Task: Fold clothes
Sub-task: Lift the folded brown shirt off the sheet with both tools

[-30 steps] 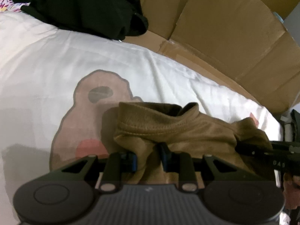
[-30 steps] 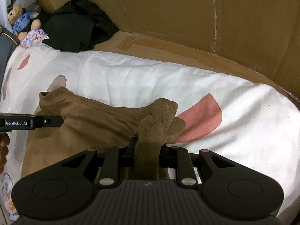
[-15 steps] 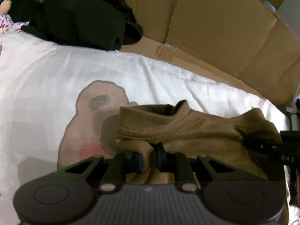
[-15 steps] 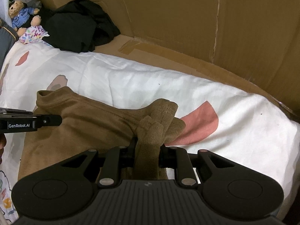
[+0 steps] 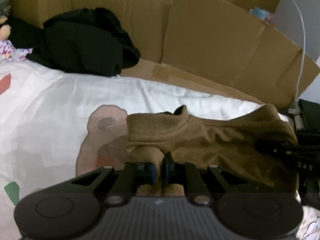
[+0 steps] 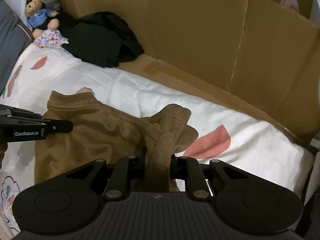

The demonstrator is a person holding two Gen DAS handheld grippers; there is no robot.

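A brown garment point(image 5: 210, 140) lies bunched on the white printed sheet point(image 5: 50, 100), its upper edge lifted off the sheet. In the left wrist view my left gripper point(image 5: 159, 167) pinches a thin fold at the garment's left end, its jaws closing on the cloth. The right gripper's black finger point(image 5: 280, 150) shows at the garment's far right end. In the right wrist view my right gripper point(image 6: 158, 160) is shut on a thick twisted wad of the same brown garment point(image 6: 96, 136). The left gripper's finger point(image 6: 40, 129) reaches in from the left edge.
A black clothes pile point(image 6: 104, 40) sits at the sheet's far left corner. Cardboard walls point(image 6: 200, 30) stand behind the bed. A teddy bear point(image 6: 38, 14) and a patterned cloth point(image 6: 50, 40) lie beside the black pile. A white cable point(image 5: 302, 30) hangs at the right.
Both grippers have risen, carrying the garment's top edge up with them. The left jaws have narrowed onto the fold. More of the cardboard wall and the black pile shows.
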